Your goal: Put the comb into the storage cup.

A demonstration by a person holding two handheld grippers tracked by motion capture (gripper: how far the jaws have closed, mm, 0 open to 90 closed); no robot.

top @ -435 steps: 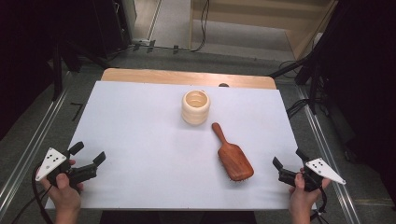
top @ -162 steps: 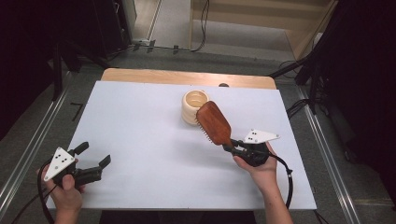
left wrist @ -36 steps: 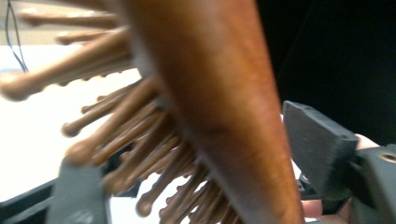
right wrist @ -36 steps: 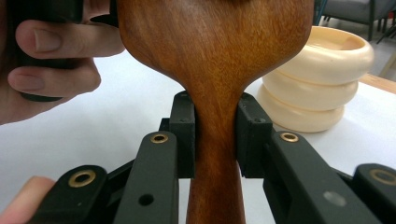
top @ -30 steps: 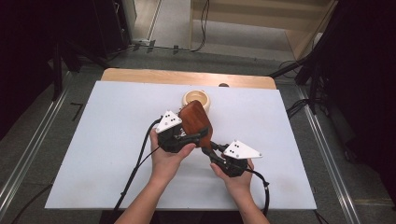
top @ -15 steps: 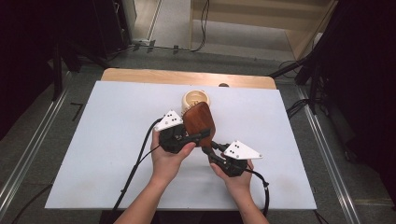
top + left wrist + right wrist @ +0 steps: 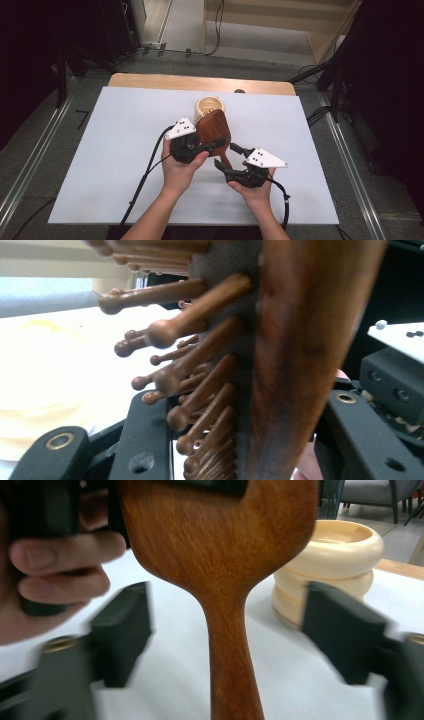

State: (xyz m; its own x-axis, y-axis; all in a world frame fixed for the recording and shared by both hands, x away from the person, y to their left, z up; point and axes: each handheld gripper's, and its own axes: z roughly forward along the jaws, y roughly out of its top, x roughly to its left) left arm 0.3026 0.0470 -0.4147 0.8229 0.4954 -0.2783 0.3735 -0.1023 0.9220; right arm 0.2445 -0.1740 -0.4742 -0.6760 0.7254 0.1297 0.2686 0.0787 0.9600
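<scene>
White table: hairbrush upright, handle down

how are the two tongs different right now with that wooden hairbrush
The left tongs are shut on the head of the hairbrush, one jaw against the bristles and one on the wooden back; the right tongs stand open, jaws apart either side of the handle without touching it, having just been opening. The left tongs bear the brush; the right tongs bear nothing. Both are hand-held over the white table, near the cream holder.
</scene>
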